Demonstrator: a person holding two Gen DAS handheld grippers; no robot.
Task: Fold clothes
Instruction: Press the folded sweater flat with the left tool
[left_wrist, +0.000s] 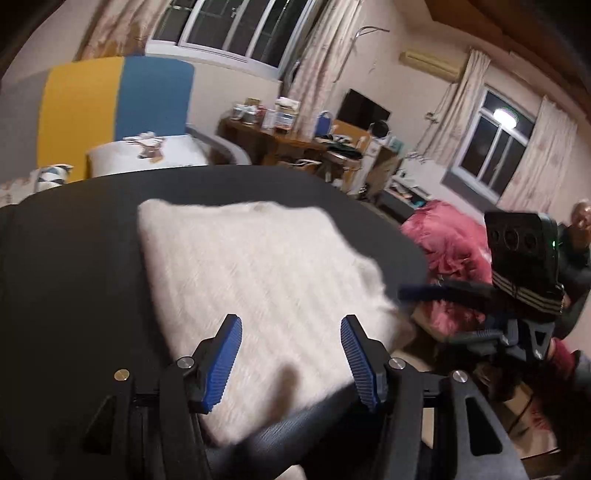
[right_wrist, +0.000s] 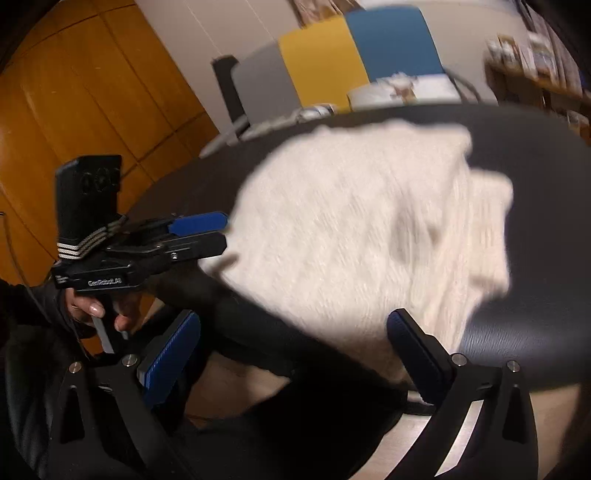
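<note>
Folded cream knit sweater (left_wrist: 255, 288) lies flat on round black table (left_wrist: 81, 258), near corner just reaching the near rim, dark tabletop bare all round the other sides. Left gripper (left_wrist: 290, 360) above sweater's near edge, blue-padded fingers (left_wrist: 225, 363) spread wide, holding nothing. Right gripper (right_wrist: 293, 360) off the near table rim, fingers released too, empty. Frames blurred.

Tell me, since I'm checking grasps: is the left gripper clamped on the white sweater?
No: the left gripper is open above the white sweater, which lies on the black table.
</note>
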